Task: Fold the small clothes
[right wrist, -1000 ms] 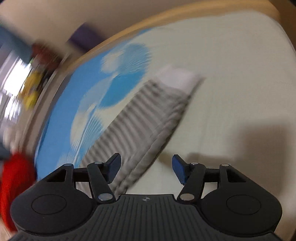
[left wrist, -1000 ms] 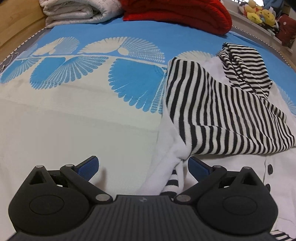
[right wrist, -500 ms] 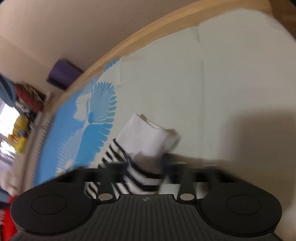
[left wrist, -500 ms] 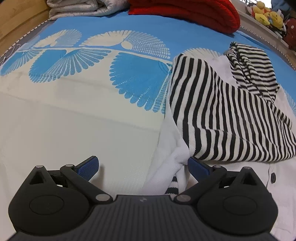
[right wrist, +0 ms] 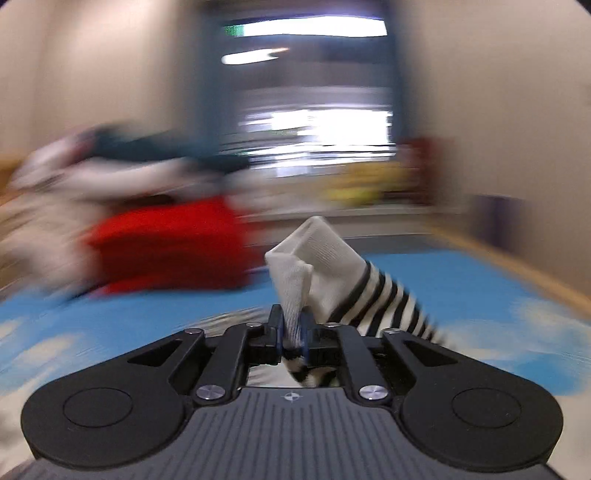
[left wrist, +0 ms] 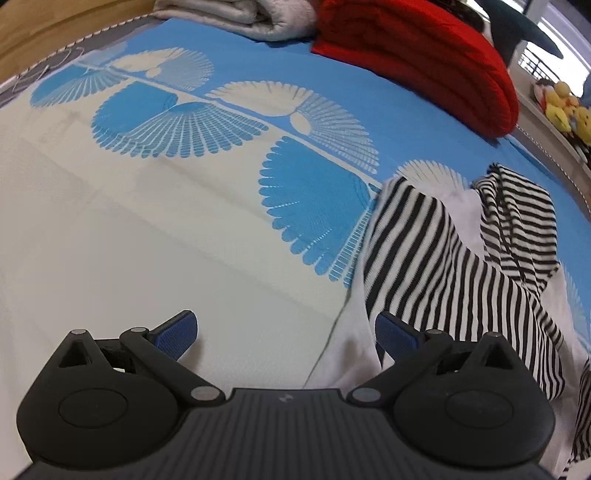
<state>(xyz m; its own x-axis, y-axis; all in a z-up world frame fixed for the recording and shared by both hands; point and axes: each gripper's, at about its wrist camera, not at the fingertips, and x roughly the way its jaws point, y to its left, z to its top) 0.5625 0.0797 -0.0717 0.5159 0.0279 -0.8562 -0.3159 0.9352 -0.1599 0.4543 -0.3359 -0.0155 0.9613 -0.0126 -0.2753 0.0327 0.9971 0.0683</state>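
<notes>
A small black-and-white striped garment (left wrist: pixel 424 258) with white trim lies crumpled on the bed at the right of the left wrist view. My left gripper (left wrist: pixel 284 325) hangs open above the bed, and its right finger (left wrist: pixel 391 328) is over the garment's white edge (left wrist: pixel 347 343). In the right wrist view my right gripper (right wrist: pixel 291 332) pinches the white cuff (right wrist: pixel 317 254) of a striped sleeve (right wrist: pixel 391 302) and holds it up off the bed. Its jaws are opening slightly, with the cloth still pressed between the pads. That view is heavily blurred.
The bed cover (left wrist: pixel 147 221) is white with blue fan patterns. A folded red blanket (left wrist: pixel 417 62) and a folded grey blanket (left wrist: pixel 251 18) lie at the far end. Yellow plush toys (left wrist: pixel 561 107) sit on a ledge at the far right.
My right gripper went from open above the sleeve to shut on its white cuff and swung it up off the bed. My left gripper rolled and shifted left, staying open.
</notes>
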